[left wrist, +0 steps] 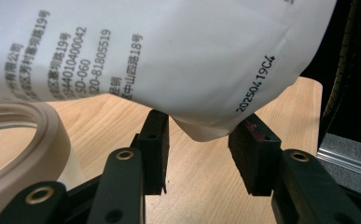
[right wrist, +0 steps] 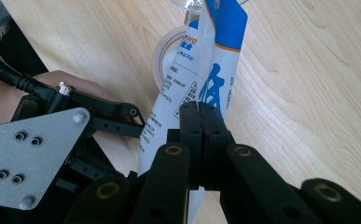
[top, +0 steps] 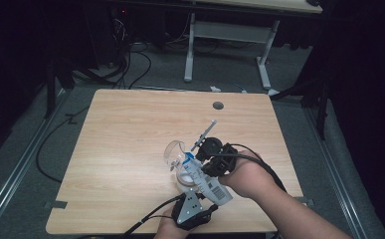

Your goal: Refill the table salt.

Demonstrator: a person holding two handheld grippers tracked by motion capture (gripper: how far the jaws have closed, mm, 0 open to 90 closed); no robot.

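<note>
1. Left tongs (left wrist: 199,154) stand half open around the bottom corner of the one soft white-and-blue plastic pouch (left wrist: 169,56), pads not pressing.
2. The pouch hangs tilted above the wooden counter (top: 130,129), over one clear glass (top: 176,152); limp and slippery, I judge, best pinched at an edge.
3. Right tongs (right wrist: 200,140) are clamped on the pouch's edge.

I see both grippers low centre on the wooden table (top: 130,129). Right gripper (top: 211,160) and left gripper (top: 192,199) sit at opposite ends of a white-and-blue pouch (top: 206,180), which lies tilted over a tape roll (top: 185,178). A clear cup (top: 175,152) is touching the pouch's far end.
</note>
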